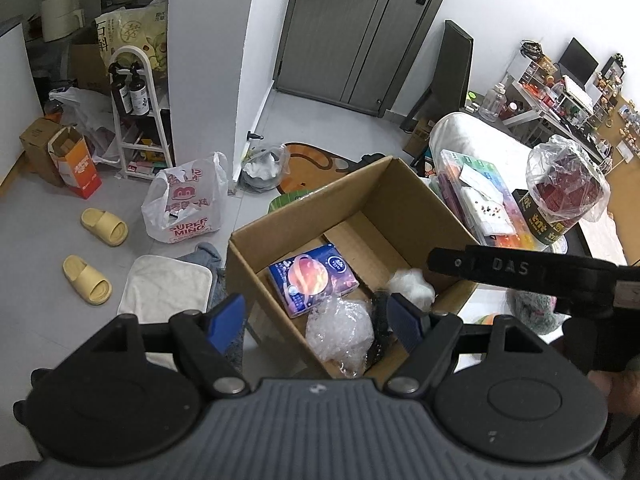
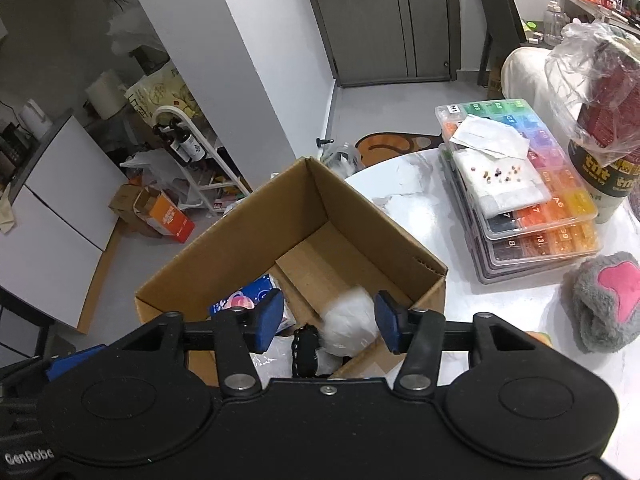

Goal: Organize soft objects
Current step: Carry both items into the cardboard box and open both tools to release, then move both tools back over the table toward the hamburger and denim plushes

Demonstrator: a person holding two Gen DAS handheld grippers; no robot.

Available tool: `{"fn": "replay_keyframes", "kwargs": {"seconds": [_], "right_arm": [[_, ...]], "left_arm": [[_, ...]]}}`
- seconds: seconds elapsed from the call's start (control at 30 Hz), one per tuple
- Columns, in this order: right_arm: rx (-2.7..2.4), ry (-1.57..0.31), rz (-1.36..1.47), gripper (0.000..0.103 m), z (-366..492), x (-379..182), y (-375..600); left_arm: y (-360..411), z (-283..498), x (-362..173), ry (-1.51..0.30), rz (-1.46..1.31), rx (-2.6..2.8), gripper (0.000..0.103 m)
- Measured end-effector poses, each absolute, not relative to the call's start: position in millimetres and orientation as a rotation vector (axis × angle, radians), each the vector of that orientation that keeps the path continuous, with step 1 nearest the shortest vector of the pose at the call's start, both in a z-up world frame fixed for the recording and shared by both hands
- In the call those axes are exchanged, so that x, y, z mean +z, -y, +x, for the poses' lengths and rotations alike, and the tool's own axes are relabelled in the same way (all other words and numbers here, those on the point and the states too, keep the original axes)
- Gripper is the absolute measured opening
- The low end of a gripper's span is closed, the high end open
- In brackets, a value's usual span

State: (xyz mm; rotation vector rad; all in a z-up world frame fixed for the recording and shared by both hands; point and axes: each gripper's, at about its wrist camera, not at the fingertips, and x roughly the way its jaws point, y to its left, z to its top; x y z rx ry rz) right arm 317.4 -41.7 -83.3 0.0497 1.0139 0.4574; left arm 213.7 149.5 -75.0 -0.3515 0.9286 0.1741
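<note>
Now my right hand-held gripper (image 2: 328,326) is hanging over the near corner of the cardboard box (image 2: 240,240), and a white fluffy ball (image 2: 350,322) is sitting between its blue pads (image 2: 269,318). The pads are spread apart with a gap on each side of the ball, so they are not squeezing it. I think I am dropping it here because the box is where the soft things are going. The ball looks a bit blurry, so I cannot tell if it is resting on the bottom yet.

My left hand-held gripper (image 1: 318,322) is waiting beside it, over the same side of the box. Its pads are wide apart too and nothing is between them. It is staying out of the way, I think.

Inside the box a tissue pack (image 1: 312,280) is lying flat, and a crinkly clear bag (image 1: 340,332) is sitting near it. A small black thing (image 2: 305,346) is there as well; I cannot tell what it is.

Out on the tabletop (image 2: 400,184), a gray and pink fuzzy slipper (image 2: 608,304) is lying well apart from the box. It looks soft, so it is probably next. The bead cases (image 2: 532,204) are stacked beside the box. They are hard, so they are staying put.
</note>
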Motion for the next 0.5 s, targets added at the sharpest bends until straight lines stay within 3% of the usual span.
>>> {"fn": "replay_keyframes", "kwargs": {"seconds": [0.2,0.4,0.5], "right_arm": [[0.464,-1.012,0.056,0.055,304,-77,55],[0.473,-1.009,0.064,0.067,291,-70,70],[0.470,-1.000,0.074,0.072,286,-66,79]], "left_arm": [[-150,211,-73,-0.936,-0.341,0.181,0.077],[-140,210,-69,-0.941,-0.322,0.187,0.078],[-135,207,-66,-0.941,-0.309,0.191,0.083]]}}
